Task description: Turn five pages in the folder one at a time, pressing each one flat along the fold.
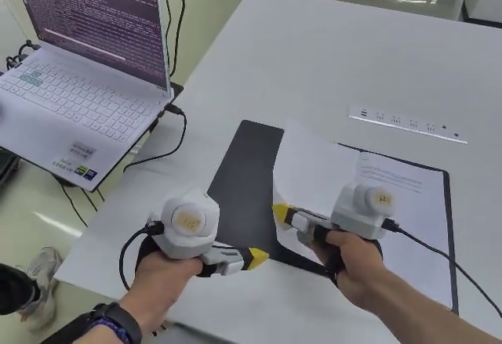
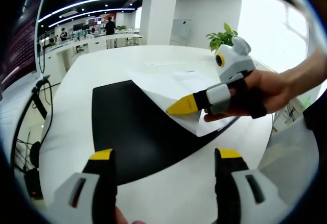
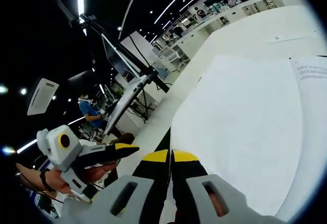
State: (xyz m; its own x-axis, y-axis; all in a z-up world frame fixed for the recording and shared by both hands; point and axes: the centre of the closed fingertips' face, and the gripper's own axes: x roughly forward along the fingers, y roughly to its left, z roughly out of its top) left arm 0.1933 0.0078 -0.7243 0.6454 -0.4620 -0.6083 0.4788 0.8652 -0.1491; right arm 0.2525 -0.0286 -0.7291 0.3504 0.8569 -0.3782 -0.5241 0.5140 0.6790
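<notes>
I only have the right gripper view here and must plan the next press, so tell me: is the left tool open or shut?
Observer: Open. In the left gripper view the left tool has its jaws wide apart, gripping nothing.
Operator: How does the sheet in my right tool lie?
Observer: In the head view the right tool pinches the page at its lower left edge, and the page curves up off the printed sheet beneath it.

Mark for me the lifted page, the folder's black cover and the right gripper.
lifted page point(image 1: 314, 173), head view, middle of its blank white face.
black cover point(image 1: 245, 181), head view, bare left half.
right gripper point(image 1: 280, 213), head view, yellow tips shut on the page's edge.
</notes>
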